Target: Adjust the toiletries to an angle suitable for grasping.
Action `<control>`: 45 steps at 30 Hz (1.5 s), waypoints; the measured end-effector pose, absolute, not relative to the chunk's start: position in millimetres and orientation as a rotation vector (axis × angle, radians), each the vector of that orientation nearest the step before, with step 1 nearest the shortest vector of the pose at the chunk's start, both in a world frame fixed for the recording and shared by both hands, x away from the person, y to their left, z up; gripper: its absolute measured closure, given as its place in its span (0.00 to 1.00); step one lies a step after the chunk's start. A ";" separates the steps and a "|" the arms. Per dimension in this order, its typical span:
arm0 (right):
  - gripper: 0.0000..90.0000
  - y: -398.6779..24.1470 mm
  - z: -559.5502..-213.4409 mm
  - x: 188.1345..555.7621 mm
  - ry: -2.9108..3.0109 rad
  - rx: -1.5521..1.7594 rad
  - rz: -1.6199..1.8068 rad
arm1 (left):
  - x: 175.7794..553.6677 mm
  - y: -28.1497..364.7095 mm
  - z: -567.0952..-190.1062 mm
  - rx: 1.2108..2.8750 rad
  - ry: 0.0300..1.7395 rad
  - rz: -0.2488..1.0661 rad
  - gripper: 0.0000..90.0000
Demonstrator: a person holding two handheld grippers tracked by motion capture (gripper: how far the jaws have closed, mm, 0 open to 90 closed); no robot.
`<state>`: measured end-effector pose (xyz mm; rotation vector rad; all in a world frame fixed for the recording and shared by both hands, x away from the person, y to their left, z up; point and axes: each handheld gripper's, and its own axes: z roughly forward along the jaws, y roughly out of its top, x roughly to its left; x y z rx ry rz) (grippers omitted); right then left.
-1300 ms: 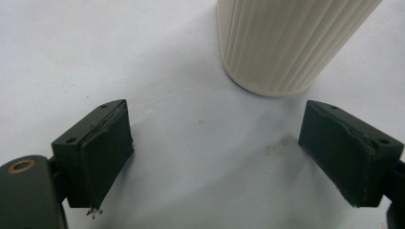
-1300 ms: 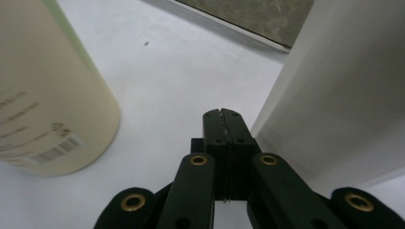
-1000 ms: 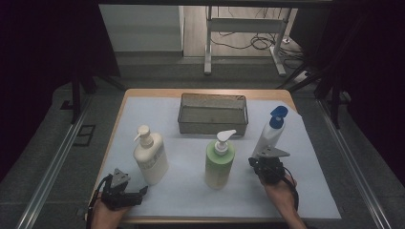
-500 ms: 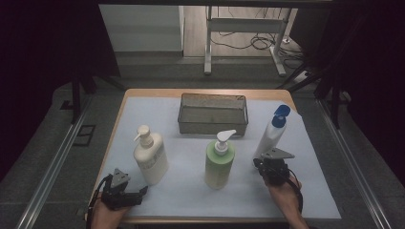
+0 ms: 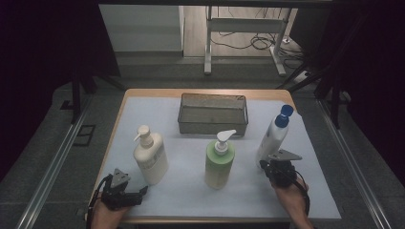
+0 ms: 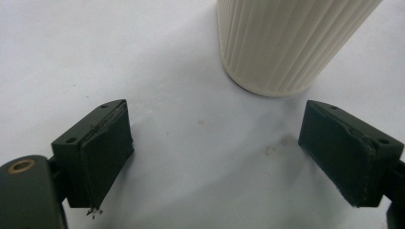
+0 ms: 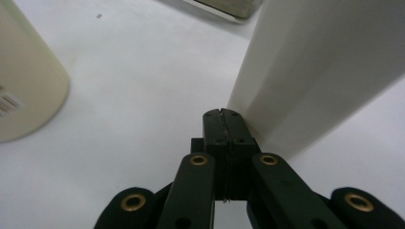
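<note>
The white bottle (image 5: 272, 140) with the blue cap stands tilted at the table's right side, its base just ahead of the right hand-held gripper (image 5: 270, 164), whose jaws are clenched together with nothing between them; in the right gripper view (image 7: 224, 117) the tips sit at the foot of the bottle (image 7: 315, 71), touching or nearly so, I cannot tell which. The bottle's long axis leans up and away from that hand, so the right hand is far nearer it than the left. The left hand-held gripper (image 5: 138, 192) rests released, jaws wide, near the cream bottle (image 5: 149, 155). The green bottle (image 5: 219, 160) stands between them and the basket (image 5: 213, 114) behind. The white bottle's base and its contact with the table (image 5: 191, 200) are hidden by the gripper from above.
</note>
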<state>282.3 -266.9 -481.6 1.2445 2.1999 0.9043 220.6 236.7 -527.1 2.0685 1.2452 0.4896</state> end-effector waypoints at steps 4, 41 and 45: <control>1.00 -275.4 -482.7 281.6 2.192 1.251 0.896 | 220.6 236.7 -527.1 2.068 1.245 0.489 0.12; 0.72 -324.1 -471.2 272.4 2.153 1.308 0.980 | 220.6 236.8 -527.2 2.068 1.245 0.489 0.12; 0.66 -328.8 -463.6 271.0 2.137 1.312 0.999 | 220.6 236.8 -527.2 2.068 1.245 0.489 0.12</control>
